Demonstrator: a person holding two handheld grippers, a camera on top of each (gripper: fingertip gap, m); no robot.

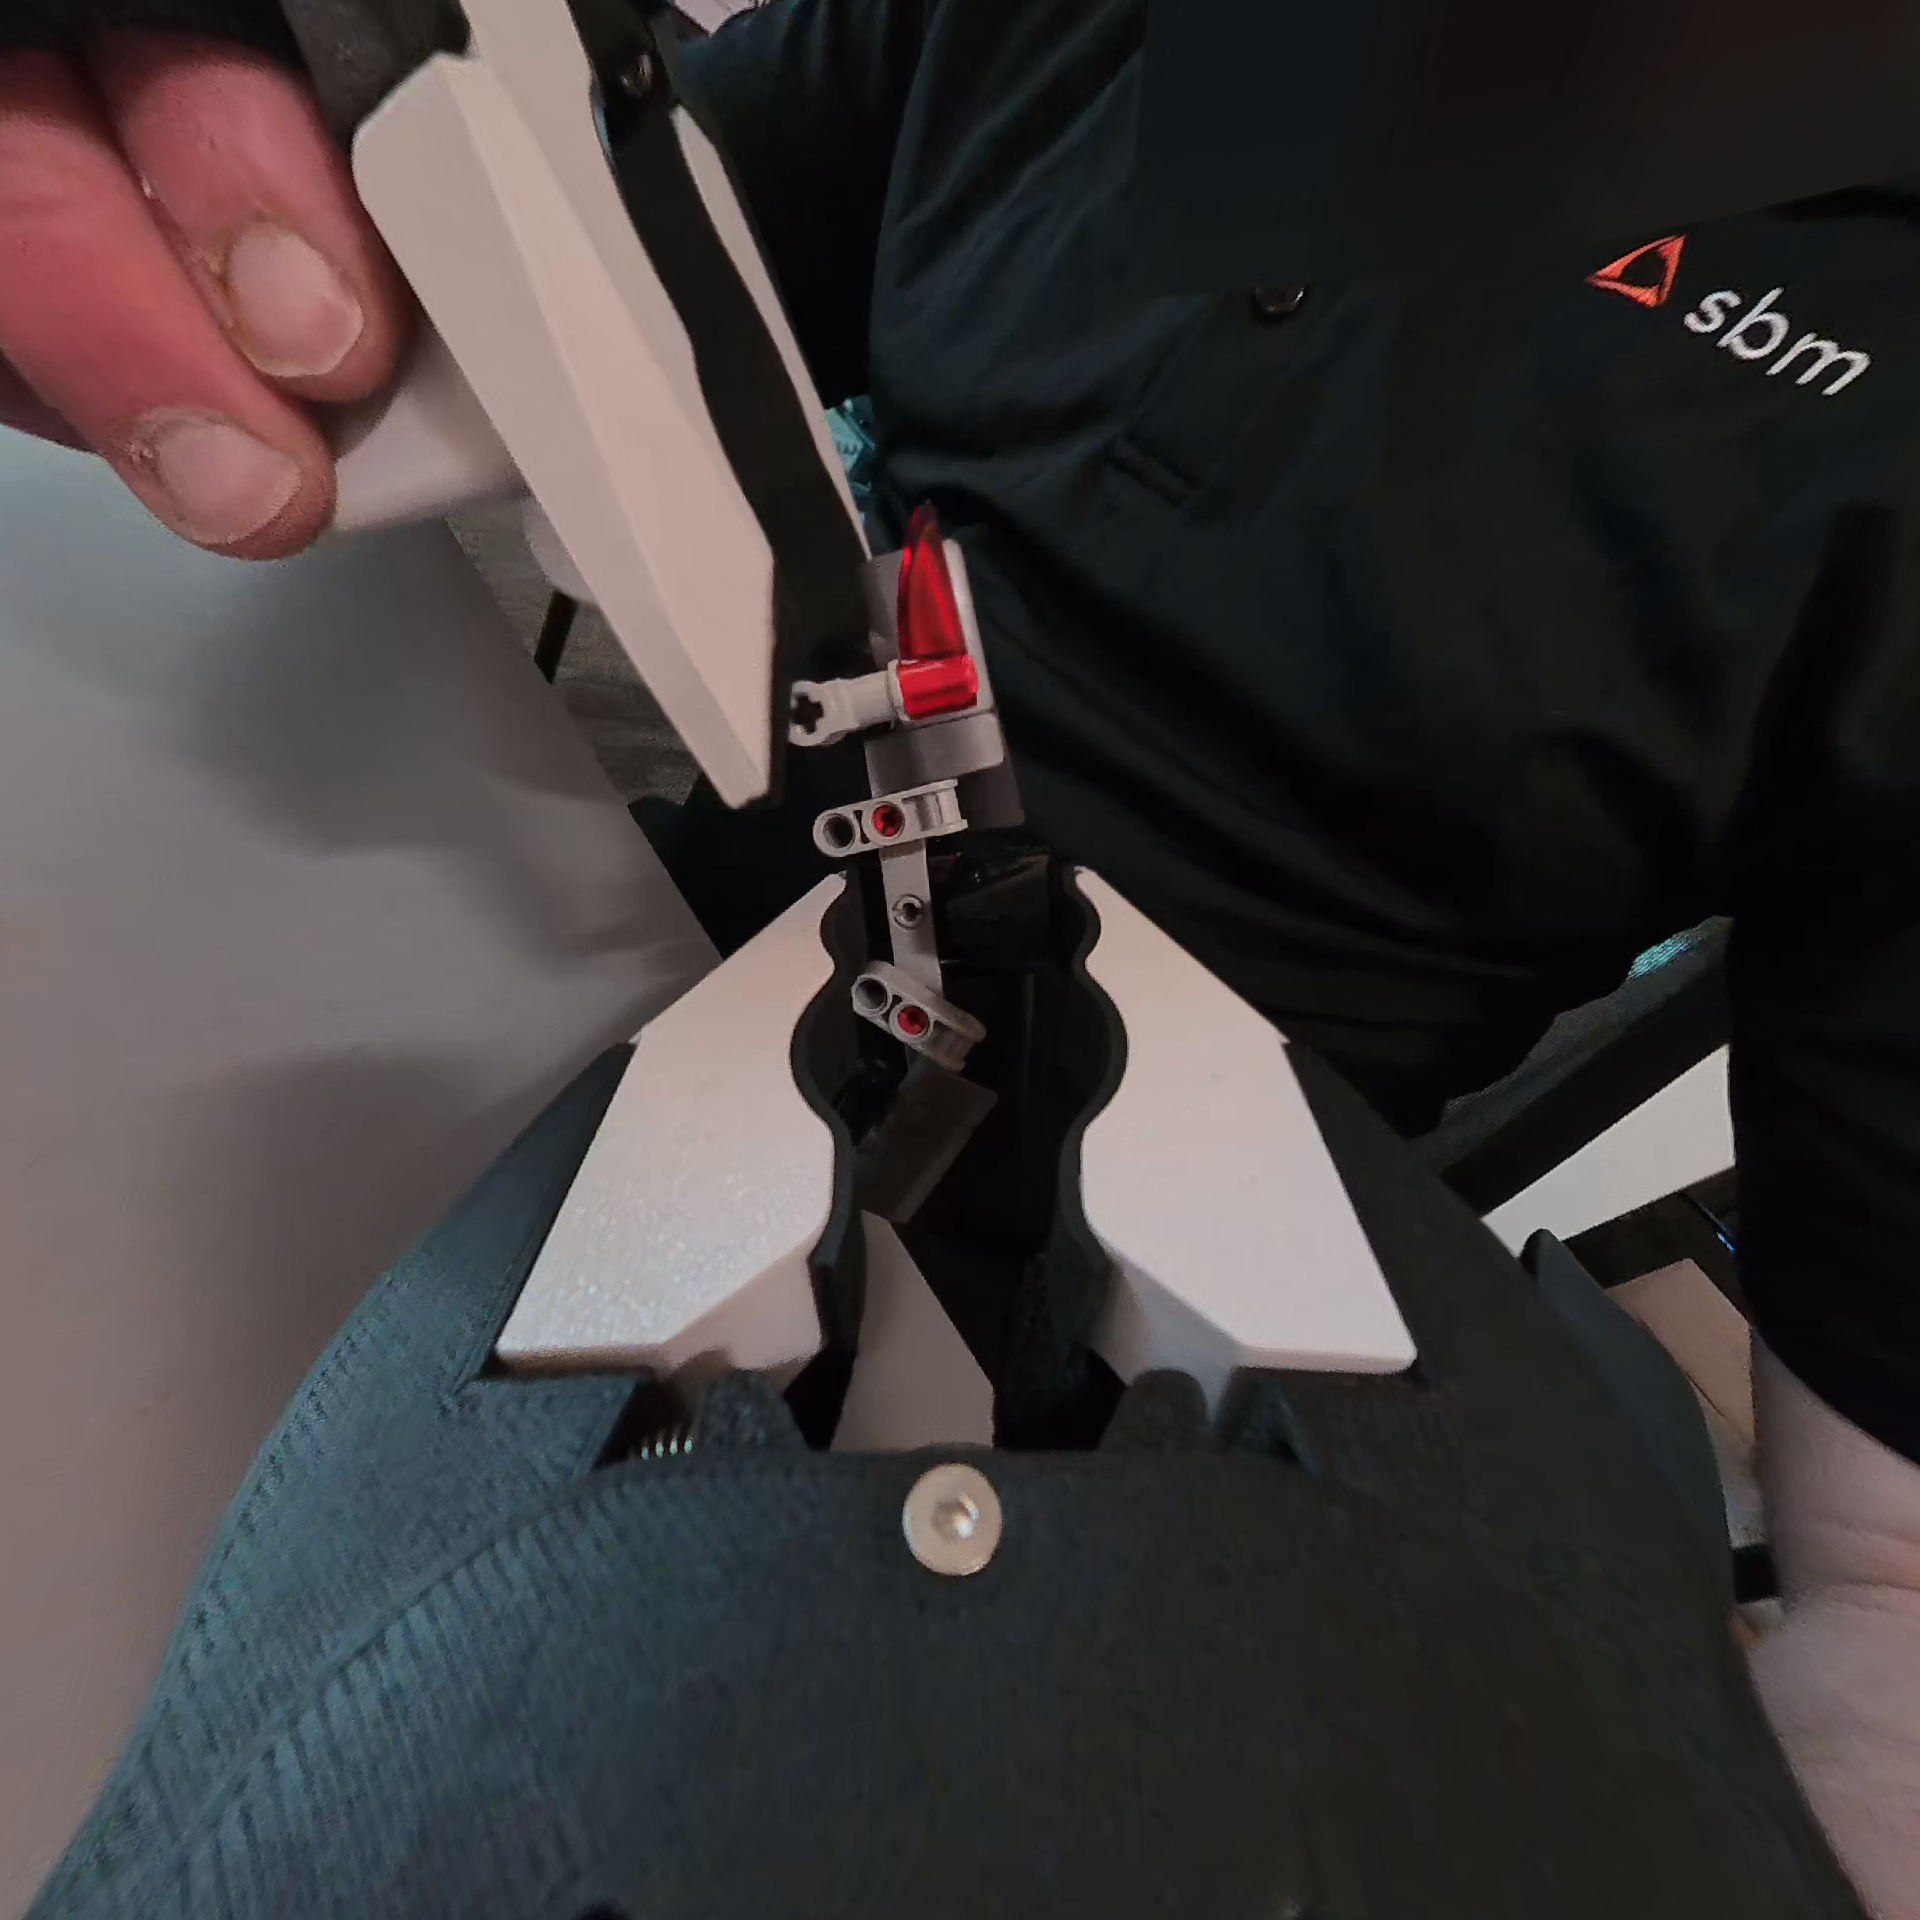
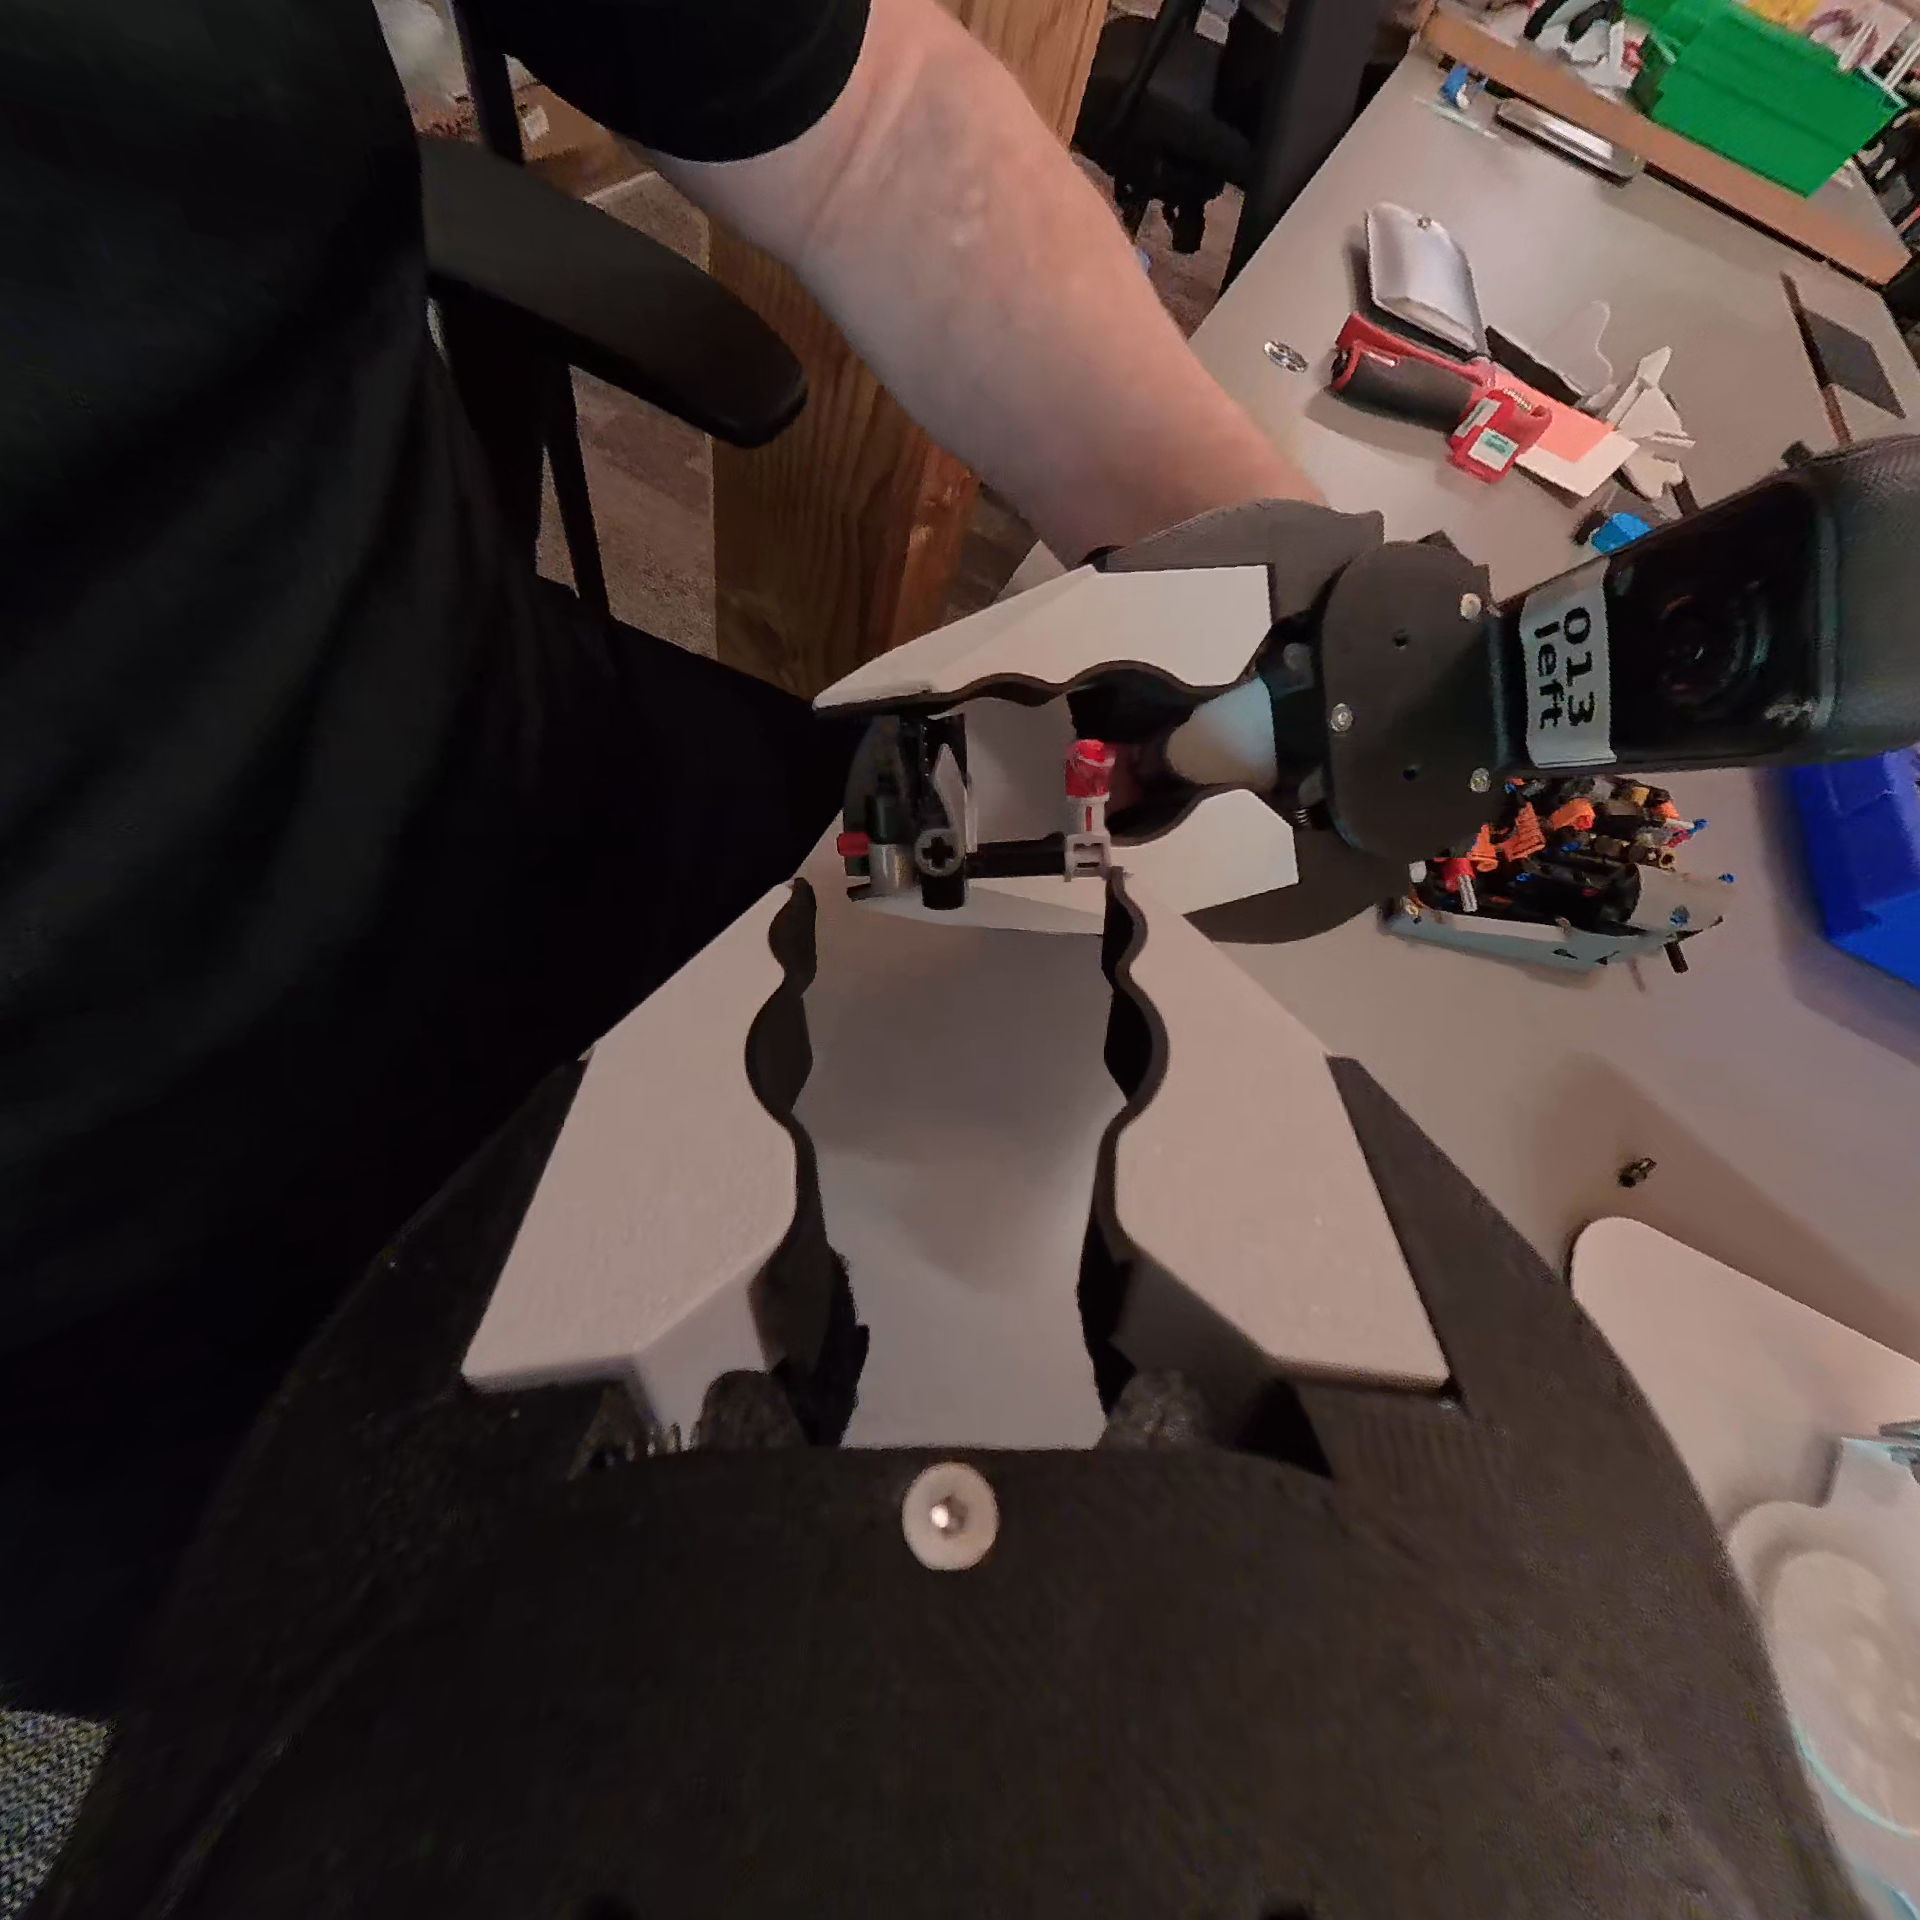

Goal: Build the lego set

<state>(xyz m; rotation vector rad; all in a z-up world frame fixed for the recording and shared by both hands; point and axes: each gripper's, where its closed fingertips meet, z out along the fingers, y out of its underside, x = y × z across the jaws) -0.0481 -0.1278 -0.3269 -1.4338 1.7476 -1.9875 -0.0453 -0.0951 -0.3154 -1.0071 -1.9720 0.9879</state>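
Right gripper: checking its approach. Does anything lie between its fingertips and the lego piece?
Nothing: in the right wrist view the open right gripper nearly reaches the lego piece.

claws: 2 (image 2: 956,894) (image 2: 862,810) | lego assembly: 1 (image 2: 925,821) | green bin: 1 (image 2: 1756,94) | blue bin: 1 (image 2: 1860,873)

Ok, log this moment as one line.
left gripper: shut on lego subassembly | right gripper: open, at subassembly's end | table: parts pile

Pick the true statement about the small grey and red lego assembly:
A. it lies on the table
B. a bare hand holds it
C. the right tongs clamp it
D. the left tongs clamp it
D: the left tongs are closed on the lego assembly, while the right tongs stand open just short of it.
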